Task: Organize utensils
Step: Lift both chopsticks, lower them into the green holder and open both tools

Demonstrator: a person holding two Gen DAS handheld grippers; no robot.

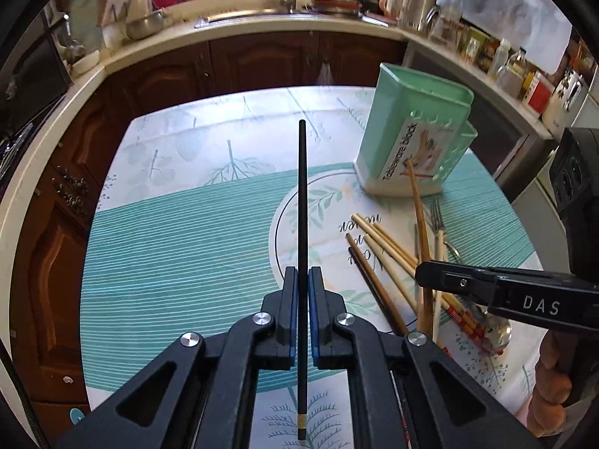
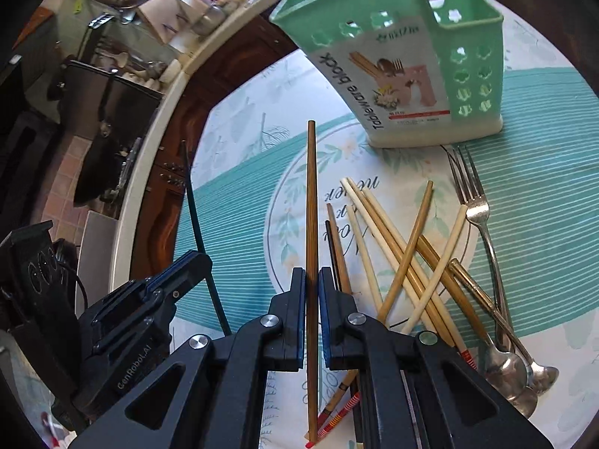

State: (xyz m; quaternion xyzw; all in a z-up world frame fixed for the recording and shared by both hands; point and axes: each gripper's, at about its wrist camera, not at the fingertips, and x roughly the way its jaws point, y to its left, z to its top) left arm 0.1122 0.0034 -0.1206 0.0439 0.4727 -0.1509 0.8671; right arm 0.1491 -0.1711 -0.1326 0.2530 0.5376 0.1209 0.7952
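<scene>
My left gripper is shut on a black chopstick that points straight ahead above the table. My right gripper is shut on a brown wooden chopstick, also lifted off the cloth. In the left wrist view the right gripper reaches in from the right over the pile. Several pale and brown chopsticks lie crossed on the tablecloth, with a fork and spoons to their right. A mint green utensil holder labelled "Tableware block" stands upright behind the pile.
The round table carries a teal striped cloth. Brown kitchen cabinets and a counter with a sink curve behind it. Jars and bottles line the counter at right. A person's hand holds the right gripper.
</scene>
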